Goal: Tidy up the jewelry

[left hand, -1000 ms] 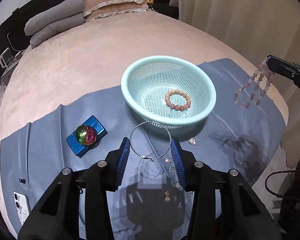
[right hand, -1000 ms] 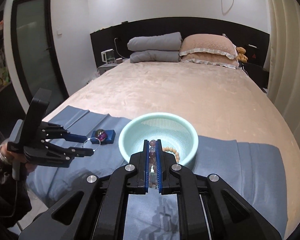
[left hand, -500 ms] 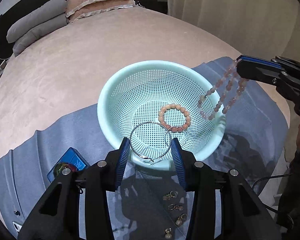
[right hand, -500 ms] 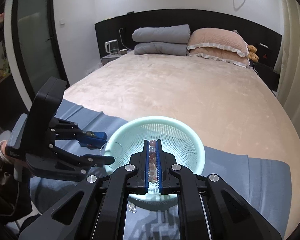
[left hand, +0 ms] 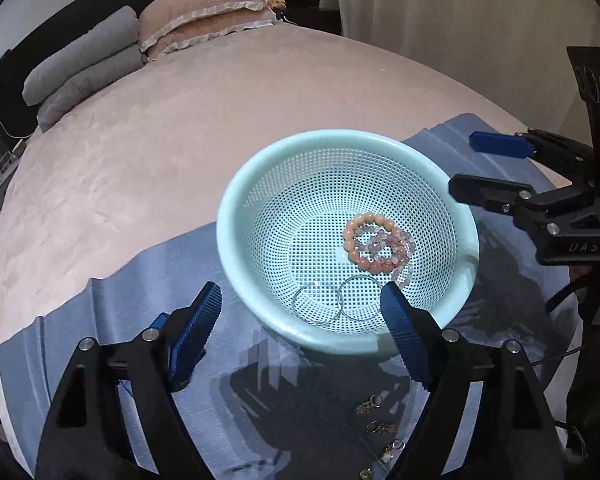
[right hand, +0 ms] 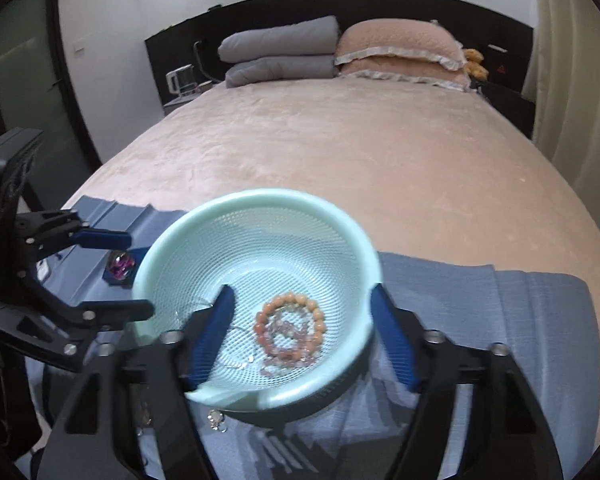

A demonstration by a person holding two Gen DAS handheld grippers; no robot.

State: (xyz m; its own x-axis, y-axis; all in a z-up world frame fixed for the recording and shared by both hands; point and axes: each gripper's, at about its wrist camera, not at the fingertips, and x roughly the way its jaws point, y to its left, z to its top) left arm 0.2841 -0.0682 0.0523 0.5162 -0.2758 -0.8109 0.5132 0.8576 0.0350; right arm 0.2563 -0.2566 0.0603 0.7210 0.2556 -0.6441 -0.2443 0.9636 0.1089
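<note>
Both grippers hang over the mint basket point(left hand: 236, 216), which sits on a blue cloth point(left hand: 100, 320) spread at the near end of the bed point(left hand: 180, 120). The left gripper point(left hand: 300, 312) has its jaws wide and opening, nothing between the pads; the thin wire hoop point(left hand: 340, 300) lies loose on the mesh at the near side of the basket, just under the jaws. The right gripper point(right hand: 300, 320) is likewise wide and opening, empty; below it the pale pink bead strand point(right hand: 288, 340) lies heaped on and partly inside the orange bead bracelet point(right hand: 288, 320) on the basket floor.

So the step in hand looks like the release (both drops seem done, judging by how the pieces lie). To finish it well:
- Keep jaws fully apart before lifting, so no bead or wire snags on the ribbed pads.
- Pull straight up and clear of the rim; the basket is light and would prob. tip or slide on the cloth if knocked.
- Watch the two grippers vs. each other: they are close over the same basket.

Still left, I'd judge: small earrings point(left hand: 376, 404) on the cloth near the basket, and an iridescent ball on a blue box point(right hand: 120, 266) at the left. The earrings are tiny, so a narrow, careful pinch will be needed.
</note>
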